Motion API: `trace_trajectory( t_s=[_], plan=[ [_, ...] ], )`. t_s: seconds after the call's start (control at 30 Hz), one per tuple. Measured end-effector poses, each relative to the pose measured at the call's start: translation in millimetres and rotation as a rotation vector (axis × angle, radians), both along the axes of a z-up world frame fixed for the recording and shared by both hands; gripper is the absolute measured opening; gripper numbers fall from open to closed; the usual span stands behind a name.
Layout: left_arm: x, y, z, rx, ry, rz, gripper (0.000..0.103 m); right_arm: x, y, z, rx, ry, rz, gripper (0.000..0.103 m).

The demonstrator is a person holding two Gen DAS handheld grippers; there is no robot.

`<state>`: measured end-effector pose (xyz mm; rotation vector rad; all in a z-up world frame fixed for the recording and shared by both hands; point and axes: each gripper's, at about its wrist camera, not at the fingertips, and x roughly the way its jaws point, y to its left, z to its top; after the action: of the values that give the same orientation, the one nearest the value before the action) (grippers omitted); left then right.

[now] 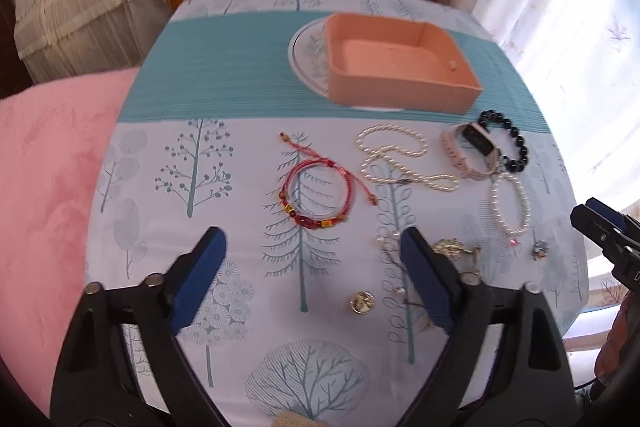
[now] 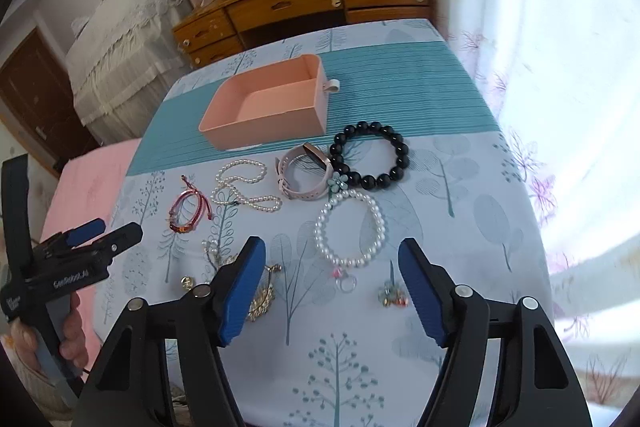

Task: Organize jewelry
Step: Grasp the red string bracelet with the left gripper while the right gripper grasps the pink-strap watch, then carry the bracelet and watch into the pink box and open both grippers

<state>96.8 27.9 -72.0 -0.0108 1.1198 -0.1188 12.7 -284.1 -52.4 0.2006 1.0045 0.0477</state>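
Blue-padded fingers of the left gripper (image 1: 312, 259) hover over the tree-printed tablecloth (image 1: 240, 195) with jaws spread wide and nothing between them; a small gold coin-like charm (image 1: 361, 302) lies just ahead of them, and a red cord bracelet (image 1: 318, 195) with beads sits further out. Right gripper (image 2: 332, 263) is likewise wide apart and empty, hanging above a white pearl bracelet (image 2: 350, 227) with a small pink charm and ring at its near end. Beside its left finger lies a gold leaf brooch (image 2: 262, 297), and near its right finger a small colourful flower piece (image 2: 391, 295). Beyond the pearl bracelet a black bead bracelet (image 2: 370, 155) touches a pale pink watch band (image 2: 302, 173), with a small blue flower (image 2: 339, 182) between them. Left of the watch lies a looped pearl necklace (image 2: 244, 187). An empty peach-coloured tray (image 2: 268, 103) stands on the teal stripe behind all the jewelry, well apart from both grippers
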Motion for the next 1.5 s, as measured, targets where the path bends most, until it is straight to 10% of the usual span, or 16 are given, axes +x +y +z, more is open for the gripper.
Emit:
trace_trajectory(
  t_s=[0.23, 0.47, 0.8, 0.93, 1.03, 1.5],
  plan=[
    [31, 30, -43, -0.088, 0.138, 0.102, 0.062, 75, 22, -39, -0.015, 0.085, 0.102, 0.044],
    [46, 43, -65, -0.153, 0.21, 0.145, 0.055, 118, 19, -71, 0.231, 0.205, 0.089, 0.037],
    [64, 20, -79, -0.102, 0.242, 0.127, 0.039, 164, 69, -99, 0.091, 0.215, 0.212, 0.033],
    [71, 9, -78, -0.043, 0.235, 0.123, 0.009, 175, 84, -112, 0.023, 0.223, 0.228, 0.012],
    [73, 2, -77, -0.033, 0.231, 0.097, 0.007, 178, 89, -115, 0.036, 0.228, 0.23, 0.01],
    [109, -43, 14, -0.086, 0.045, -0.022, 0.007, 167, 83, -16, 0.157, 0.052, 0.263, 0.009]
  ],
)
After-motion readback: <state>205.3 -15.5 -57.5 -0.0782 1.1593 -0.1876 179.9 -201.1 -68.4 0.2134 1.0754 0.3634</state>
